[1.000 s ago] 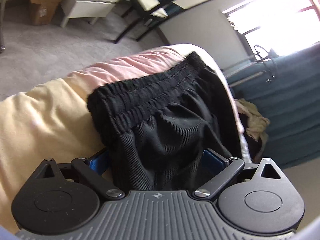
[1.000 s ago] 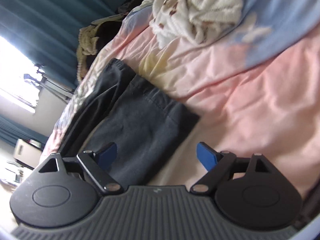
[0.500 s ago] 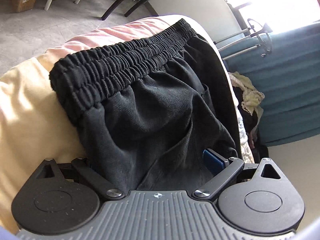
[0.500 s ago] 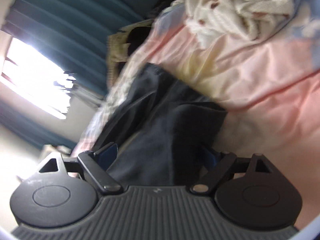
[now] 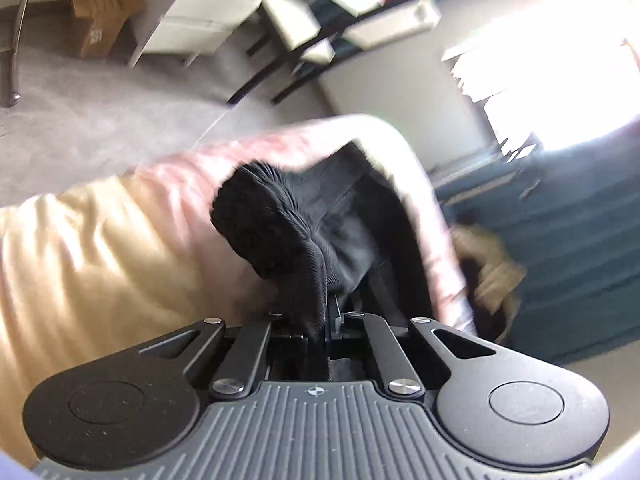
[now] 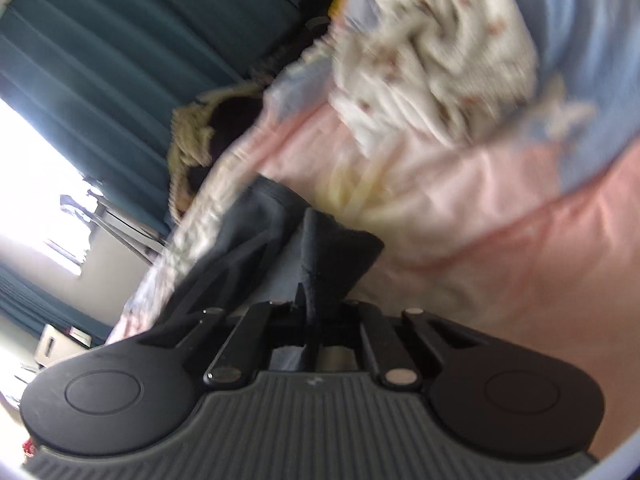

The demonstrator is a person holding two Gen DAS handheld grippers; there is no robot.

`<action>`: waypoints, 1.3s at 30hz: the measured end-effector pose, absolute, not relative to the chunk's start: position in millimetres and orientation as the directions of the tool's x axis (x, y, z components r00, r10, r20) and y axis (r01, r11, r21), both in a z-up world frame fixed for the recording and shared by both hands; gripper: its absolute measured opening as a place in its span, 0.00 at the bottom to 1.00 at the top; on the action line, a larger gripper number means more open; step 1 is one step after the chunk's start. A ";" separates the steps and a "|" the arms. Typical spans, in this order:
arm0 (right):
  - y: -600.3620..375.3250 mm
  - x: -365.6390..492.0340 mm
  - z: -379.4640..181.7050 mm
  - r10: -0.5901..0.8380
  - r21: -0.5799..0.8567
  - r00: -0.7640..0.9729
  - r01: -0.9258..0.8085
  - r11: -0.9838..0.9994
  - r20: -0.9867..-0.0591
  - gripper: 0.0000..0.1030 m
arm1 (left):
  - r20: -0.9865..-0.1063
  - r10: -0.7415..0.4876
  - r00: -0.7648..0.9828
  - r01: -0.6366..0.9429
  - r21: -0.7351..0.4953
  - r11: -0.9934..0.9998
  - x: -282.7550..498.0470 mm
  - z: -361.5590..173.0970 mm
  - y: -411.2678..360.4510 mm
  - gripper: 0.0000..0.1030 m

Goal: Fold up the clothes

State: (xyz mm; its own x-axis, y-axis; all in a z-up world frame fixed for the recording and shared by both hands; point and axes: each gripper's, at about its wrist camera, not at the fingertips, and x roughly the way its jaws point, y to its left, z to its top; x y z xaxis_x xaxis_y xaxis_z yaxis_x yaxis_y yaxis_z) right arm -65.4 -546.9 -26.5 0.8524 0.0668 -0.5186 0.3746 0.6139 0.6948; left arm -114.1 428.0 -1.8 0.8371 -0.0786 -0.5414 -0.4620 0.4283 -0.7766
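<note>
Gripping: left gripper (image 5: 320, 316) and right gripper (image 6: 310, 312) clamp black shorts (image 5: 320, 224) | shorts: 1 | grippers: 2

Black shorts (image 5: 320, 240): ribbed elastic waistband bunched, rising toward 11 o'clock in left view; hem end (image 6: 320, 256) crumpled, lifted, both views blurred.

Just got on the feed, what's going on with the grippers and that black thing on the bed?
A person is folding black shorts on a bed covered with a pink and yellow sheet. The left gripper is shut on the shorts near the elastic waistband end, bunching it up. The right gripper is shut on the leg end. Both views are motion-blurred. A crumpled white garment lies farther up the bed.
</note>
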 end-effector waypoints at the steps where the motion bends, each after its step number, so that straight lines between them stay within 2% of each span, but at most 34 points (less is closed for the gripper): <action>1: -544.3 -64.5 -13.1 0.068 0.700 0.862 0.360 0.617 -0.503 0.04 | -0.520 -0.077 0.851 -0.446 -0.792 0.417 -114.6 4.7 429.8 0.07; 4: -536.7 -61.7 27.1 0.072 0.714 0.888 0.314 0.626 -0.454 0.04 | -0.496 -0.055 0.867 -0.430 -0.799 0.421 -112.2 18.6 433.7 0.07; 11: -539.0 -35.4 32.4 0.028 0.668 0.863 0.369 0.646 -0.504 0.05 | -0.525 -0.004 0.851 -0.474 -0.772 0.422 -66.1 29.8 434.4 0.07; 17: -531.1 27.6 19.5 0.002 0.652 0.850 0.402 0.643 -0.526 0.04 | -0.559 0.064 0.827 -0.524 -0.724 0.448 1.2 44.8 420.1 0.07; 23: -533.6 125.7 9.5 -0.052 0.608 0.837 0.437 0.663 -0.545 0.04 | -0.602 0.165 0.781 -0.579 -0.602 0.550 114.1 57.0 391.8 0.07; 30: -534.3 252.4 -35.7 -0.073 0.509 0.790 0.460 0.727 -0.609 0.04 | -0.642 0.273 0.716 -0.627 -0.422 0.655 259.8 26.3 364.6 0.07; 33: -535.5 300.4 -57.2 -0.066 0.470 0.774 0.448 0.761 -0.630 0.04 | -0.636 0.288 0.716 -0.596 -0.342 0.727 313.7 12.6 358.1 0.08; 39: -541.4 354.0 -108.4 -0.024 0.421 0.716 0.436 0.796 -0.697 0.04 | -0.705 0.329 0.629 -0.618 -0.196 0.761 373.9 -30.2 346.6 0.10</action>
